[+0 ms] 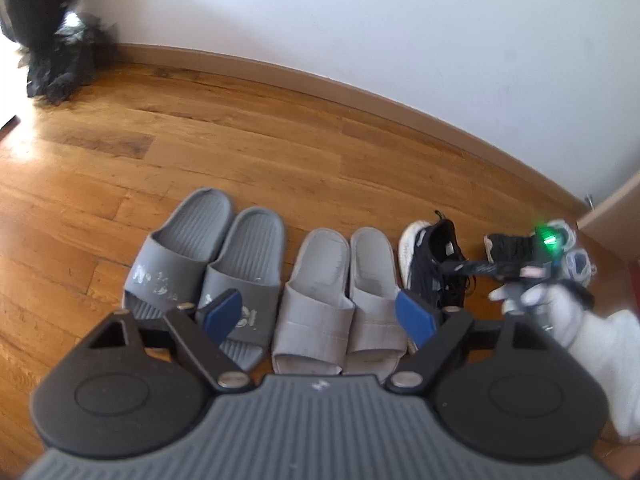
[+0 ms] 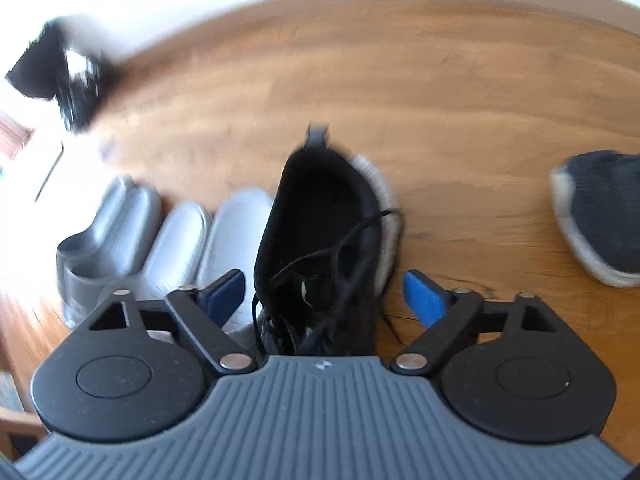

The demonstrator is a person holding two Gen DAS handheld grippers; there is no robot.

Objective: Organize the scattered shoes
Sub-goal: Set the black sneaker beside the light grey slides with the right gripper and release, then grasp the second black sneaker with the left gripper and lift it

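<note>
Wide wooden floor (image 1: 280,152) running up to a white wall (image 1: 400,32), with a dark crumpled bag (image 1: 56,60) slumped in the far left corner. Along the floor, a row taking shape, toes toward the camera: dark grey slides (image 1: 204,272) at the left, touching as a pair; pale grey slides (image 1: 340,304) just beside them, also paired; then one black sneaker with a white sole (image 1: 430,264), heel toward the wall, long axis parallel to the slides. Off to the right, well apart from that row, its likely mate, a dark knit sneaker (image 2: 600,216), lying at a slant and only partly in frame; beyond it in the left view, what looks like light-coloured trainers (image 1: 576,256), too blurred to sort out. Right gripper (image 2: 324,292) spread wide, blue pads either side of the placed black sneaker without touching it, nothing gripped. Left gripper (image 1: 320,312) likewise wide open and empty, hanging over the pale slides. Gloved right hand (image 1: 544,312) visible from the left camera, beside the black sneaker. Judged from the layout: next in line, the stray dark sneaker, lying to the right of the right tongs and far nearer that hand than the left; needing a turn to bring its length parallel with the row before setting down beside its partner.
</note>
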